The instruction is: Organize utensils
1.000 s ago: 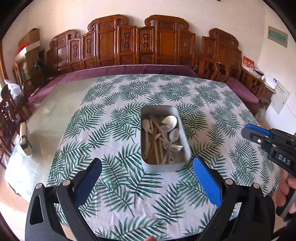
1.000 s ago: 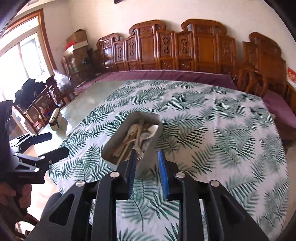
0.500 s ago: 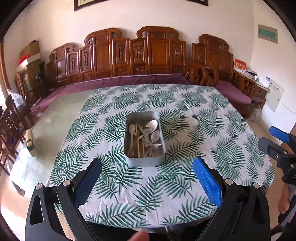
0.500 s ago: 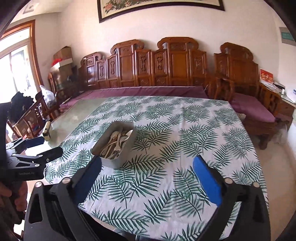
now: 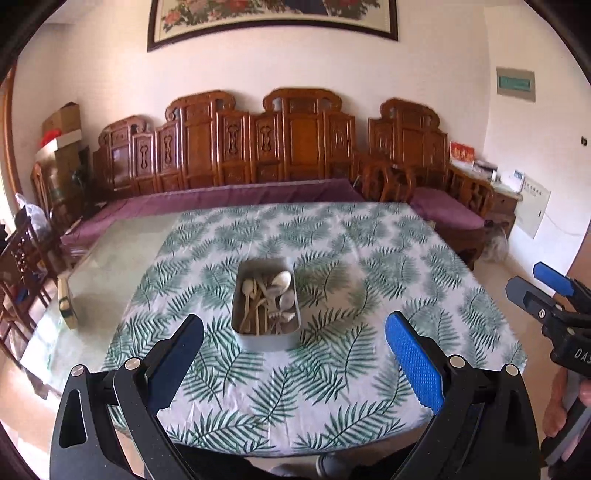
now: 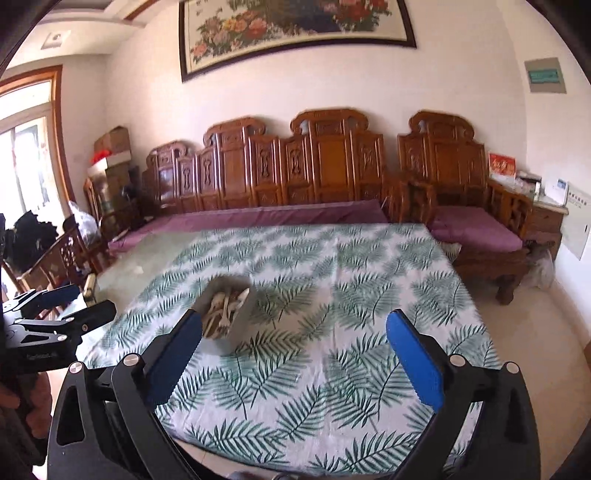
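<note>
Tray: a grey metal tray [image 5: 265, 338] with rounded corners sits on the leaf-print cloth [image 5: 332, 369], roughly at the middle of the worktop [image 5: 110, 258].
Tray contents: a loose heap of utensils [image 5: 267, 301], with pale spoons, wooden-looking handles and at least one metal fork, all inside the tray walls.
Cloth: it covers the part of the worktop to the right of the tray and under it; bare glassy surface shows to the left of the tray.
Left hand-held gripper [image 5: 293, 363]: released, blue pads spread wide, well short of the tray and grasping nothing.
Right hand-held gripper [image 6: 293, 363]: released, pads wide apart, empty; the tray [image 6: 229, 314] lies ahead of its left finger.
Change, right: one second ago its pads were nearly closed just at the tray's near wall; now they are spread and drawn back from the tray.
Change, left: the tray looks smaller and farther off than one second ago; both grippers have pulled back and more wall and painting [image 6: 295, 33] show behind the tray.
</note>
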### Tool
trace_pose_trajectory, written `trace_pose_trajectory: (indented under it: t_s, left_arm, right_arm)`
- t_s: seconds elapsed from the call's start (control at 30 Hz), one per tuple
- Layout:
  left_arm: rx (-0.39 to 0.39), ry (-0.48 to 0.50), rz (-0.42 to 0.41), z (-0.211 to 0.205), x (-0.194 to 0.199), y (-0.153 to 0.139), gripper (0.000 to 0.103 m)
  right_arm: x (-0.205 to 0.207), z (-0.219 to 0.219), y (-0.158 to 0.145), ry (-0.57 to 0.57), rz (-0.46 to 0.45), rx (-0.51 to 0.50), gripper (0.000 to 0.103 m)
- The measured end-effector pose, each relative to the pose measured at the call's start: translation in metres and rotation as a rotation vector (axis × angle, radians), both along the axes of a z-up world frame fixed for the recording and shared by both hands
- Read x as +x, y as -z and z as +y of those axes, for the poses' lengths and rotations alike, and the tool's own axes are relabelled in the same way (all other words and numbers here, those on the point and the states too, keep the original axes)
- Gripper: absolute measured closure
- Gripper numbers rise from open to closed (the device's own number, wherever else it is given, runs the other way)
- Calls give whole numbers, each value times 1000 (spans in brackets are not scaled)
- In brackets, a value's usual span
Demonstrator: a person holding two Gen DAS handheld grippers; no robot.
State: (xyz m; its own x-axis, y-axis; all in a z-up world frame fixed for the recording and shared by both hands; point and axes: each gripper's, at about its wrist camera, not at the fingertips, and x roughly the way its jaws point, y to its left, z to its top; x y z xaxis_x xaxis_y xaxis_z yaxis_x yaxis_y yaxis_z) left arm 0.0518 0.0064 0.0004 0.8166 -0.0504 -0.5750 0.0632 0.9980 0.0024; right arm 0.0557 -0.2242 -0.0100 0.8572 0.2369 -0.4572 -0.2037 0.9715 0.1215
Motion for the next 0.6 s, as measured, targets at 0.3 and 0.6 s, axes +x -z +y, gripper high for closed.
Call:
trace_pose_trajectory:
  t_s: [0.3,0.6]
  left_arm:
    - [7,-13,-96,-3,-21,-38,8]
    - [0,-20,-111,-3,-27,-42,8]
  right_arm:
    - [-29,0,-42,11,-122,-7,3]
    - [-35,1,-48,9,-135,-6,3]
